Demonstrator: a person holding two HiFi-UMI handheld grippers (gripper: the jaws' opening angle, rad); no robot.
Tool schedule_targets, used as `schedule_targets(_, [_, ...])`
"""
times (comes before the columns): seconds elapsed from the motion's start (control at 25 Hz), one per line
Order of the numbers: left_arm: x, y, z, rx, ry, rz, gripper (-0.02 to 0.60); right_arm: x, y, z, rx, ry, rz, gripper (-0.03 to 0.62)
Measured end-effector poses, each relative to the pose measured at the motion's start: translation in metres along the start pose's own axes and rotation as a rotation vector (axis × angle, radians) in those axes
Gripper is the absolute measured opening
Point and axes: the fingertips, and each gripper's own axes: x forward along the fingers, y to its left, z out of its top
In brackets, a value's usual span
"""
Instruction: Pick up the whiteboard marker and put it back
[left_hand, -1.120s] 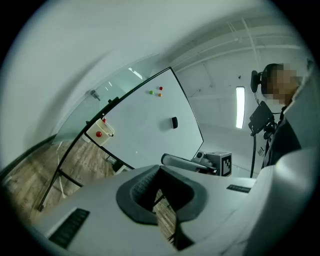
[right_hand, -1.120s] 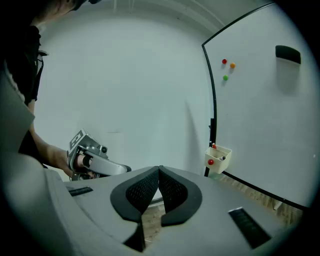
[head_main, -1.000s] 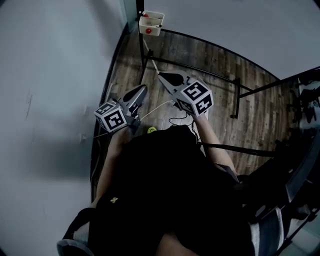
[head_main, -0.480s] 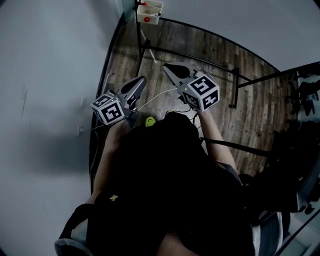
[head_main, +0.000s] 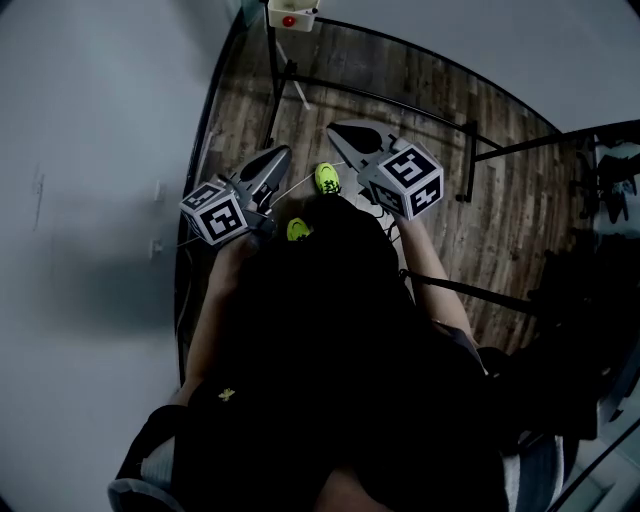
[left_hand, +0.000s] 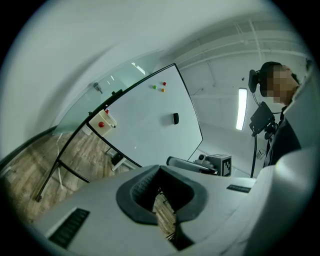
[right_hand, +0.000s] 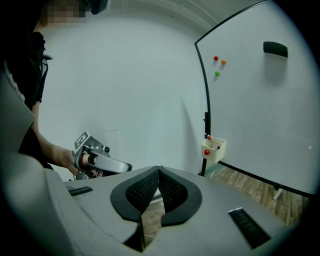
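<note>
Pickup had not begun: left gripper (head_main: 279, 154) and right gripper (head_main: 336, 129) both had jaws together and empty, while the whiteboard marker, too small to identify, presumably lay in the tray (head_main: 305, 20) at 12 o'clock.

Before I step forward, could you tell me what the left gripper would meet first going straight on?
Most likely the whiteboard, low on its white face; the left gripper's way there looks free, though depth is unclear.
</note>
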Motion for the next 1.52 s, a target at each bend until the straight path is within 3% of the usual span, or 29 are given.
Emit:
schedule_targets(0.44, [0.021, 0.012, 0.003, 0.026, 0.025, 0.036, 0.006, 0.024, -0.020, -0.003, 0.024, 0.019, 0.063, -0.006])
schedule_targets(0.64, [0.033, 0.028, 0.016, -0.006, -0.003, 0.070, 0.006, 0.039, -0.036, -0.005, 0.038, 0.040, 0.112, -0.006])
schedule_targets(1.52, [0.143, 0.097, 0.083, -0.006, -0.034, 0.206, 0.006, 0.101, -0.181, 0.014, -0.001, 0.064, 0.216, -0.006])
